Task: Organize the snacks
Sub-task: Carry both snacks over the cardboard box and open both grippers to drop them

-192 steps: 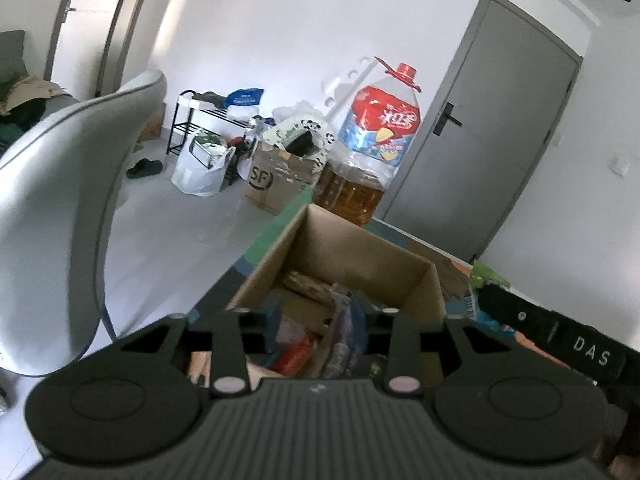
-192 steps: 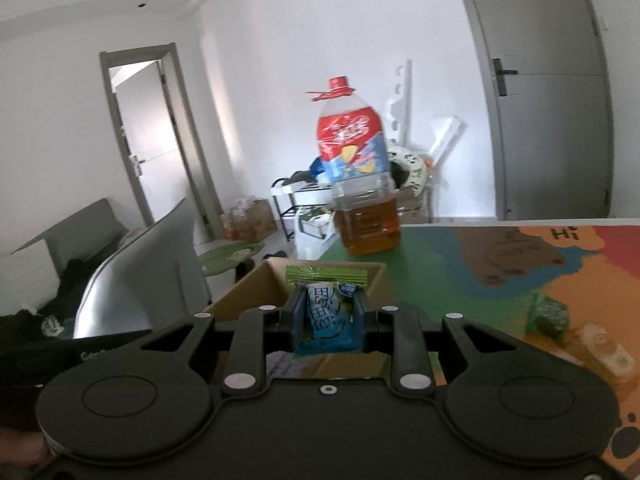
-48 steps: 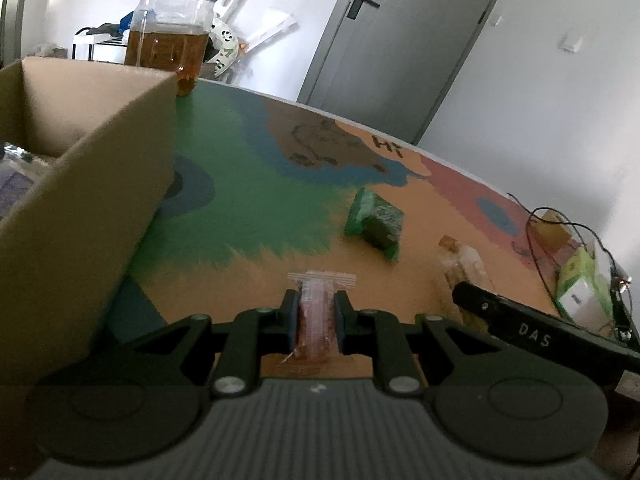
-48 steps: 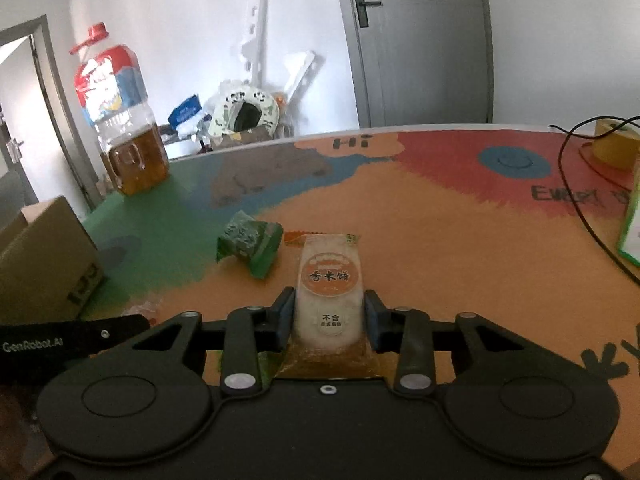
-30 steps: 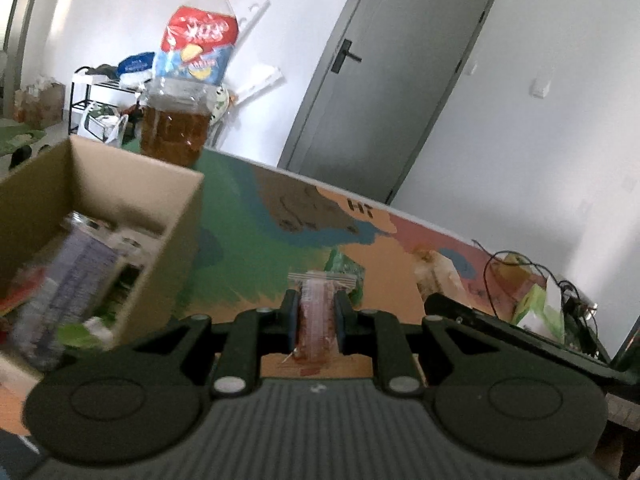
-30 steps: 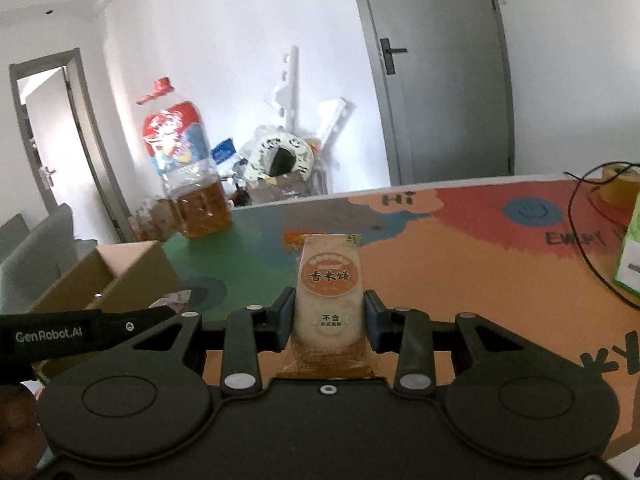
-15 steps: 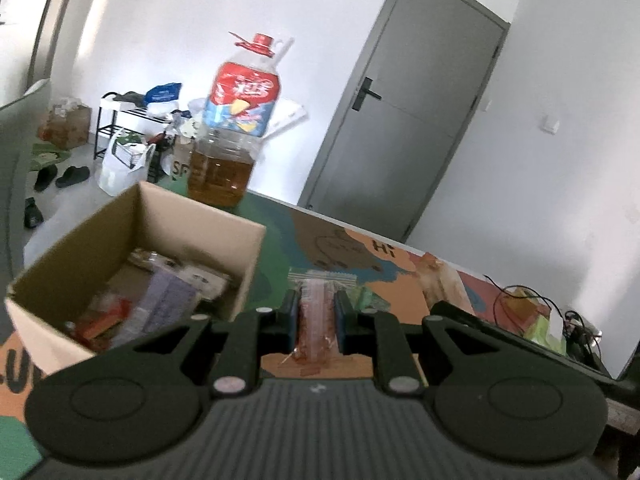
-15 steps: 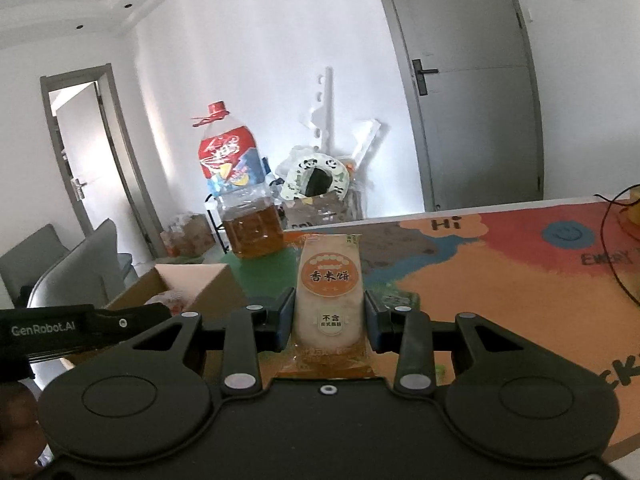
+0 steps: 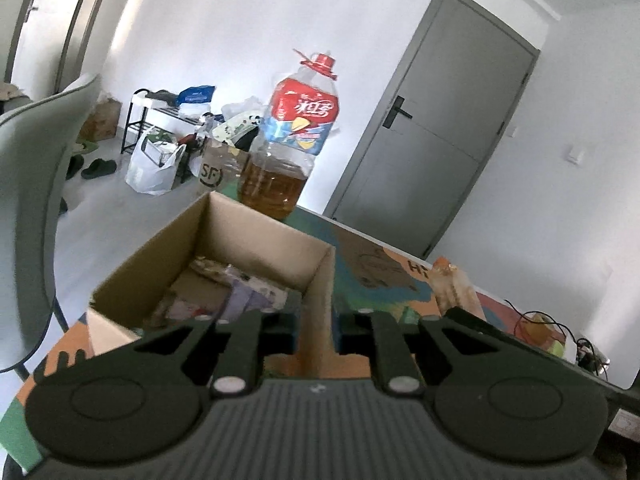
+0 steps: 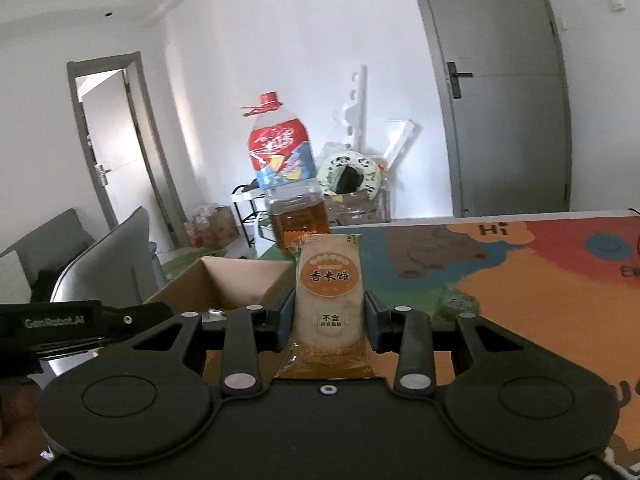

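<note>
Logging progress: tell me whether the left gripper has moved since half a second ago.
Yes. The left gripper has moved left toward the cardboard box; its open, empty fingers now straddle the box's right wall.

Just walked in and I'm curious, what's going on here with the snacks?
A person is sorting snacks into a cardboard box on the table. The left gripper is open and empty over the box's near wall. The right gripper is shut on a rice cracker packet, near the box.
</note>
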Available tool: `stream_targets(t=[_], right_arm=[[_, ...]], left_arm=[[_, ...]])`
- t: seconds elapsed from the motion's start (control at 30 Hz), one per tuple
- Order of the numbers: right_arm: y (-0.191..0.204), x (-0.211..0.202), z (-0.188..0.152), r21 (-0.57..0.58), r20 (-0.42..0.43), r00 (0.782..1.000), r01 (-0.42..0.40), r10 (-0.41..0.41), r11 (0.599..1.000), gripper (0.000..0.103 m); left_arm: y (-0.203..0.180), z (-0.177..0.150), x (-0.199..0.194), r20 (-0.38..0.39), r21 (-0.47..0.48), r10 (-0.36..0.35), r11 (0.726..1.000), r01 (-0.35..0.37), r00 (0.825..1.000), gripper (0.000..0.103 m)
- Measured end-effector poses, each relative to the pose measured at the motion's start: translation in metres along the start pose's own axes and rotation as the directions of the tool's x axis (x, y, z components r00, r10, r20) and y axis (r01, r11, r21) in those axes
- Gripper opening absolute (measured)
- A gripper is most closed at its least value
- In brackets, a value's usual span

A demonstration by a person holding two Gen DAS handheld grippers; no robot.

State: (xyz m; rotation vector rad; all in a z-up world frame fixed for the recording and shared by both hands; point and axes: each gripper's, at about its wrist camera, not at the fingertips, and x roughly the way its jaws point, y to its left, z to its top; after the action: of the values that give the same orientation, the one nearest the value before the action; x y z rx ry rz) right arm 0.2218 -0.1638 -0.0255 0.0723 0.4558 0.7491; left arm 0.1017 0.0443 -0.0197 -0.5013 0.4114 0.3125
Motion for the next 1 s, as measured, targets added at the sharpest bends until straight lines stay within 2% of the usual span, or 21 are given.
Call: stream_targets(t=[0.43,0.73,0.83,1.0], right_arm=[[0.031,0.013,0.000,-0.037,-0.025,0.999,-0.041,0.040,0.998,0.037],[0.067,0.032,0.003,-0.068,-0.045,0.993,-0.109,0.106,0.992,0.037],[0.078,0.038,0.004,-0.072,-0.061,0.990,-0.129,0.125,0.989,0.037],[0.089,0.038,0.001,-0.103,-0.081,0.986,-0.151,0.143,0.983,0.044]], left_arm=[[0.040,0.004,-0.009,-0.017,-0.061,0.048,0.997,-0.049,0.999,0.011],[0.069,0.009,-0.021,-0.010,-0.098,0.098,0.990,-0.099,0.995,0.015],[0.077,0.011,-0.026,-0.009,-0.116,0.116,0.986,-0.116,0.993,0.021],[0.082,0.011,-0.030,-0.010,-0.124,0.128,0.984,-0.128,0.992,0.038]])
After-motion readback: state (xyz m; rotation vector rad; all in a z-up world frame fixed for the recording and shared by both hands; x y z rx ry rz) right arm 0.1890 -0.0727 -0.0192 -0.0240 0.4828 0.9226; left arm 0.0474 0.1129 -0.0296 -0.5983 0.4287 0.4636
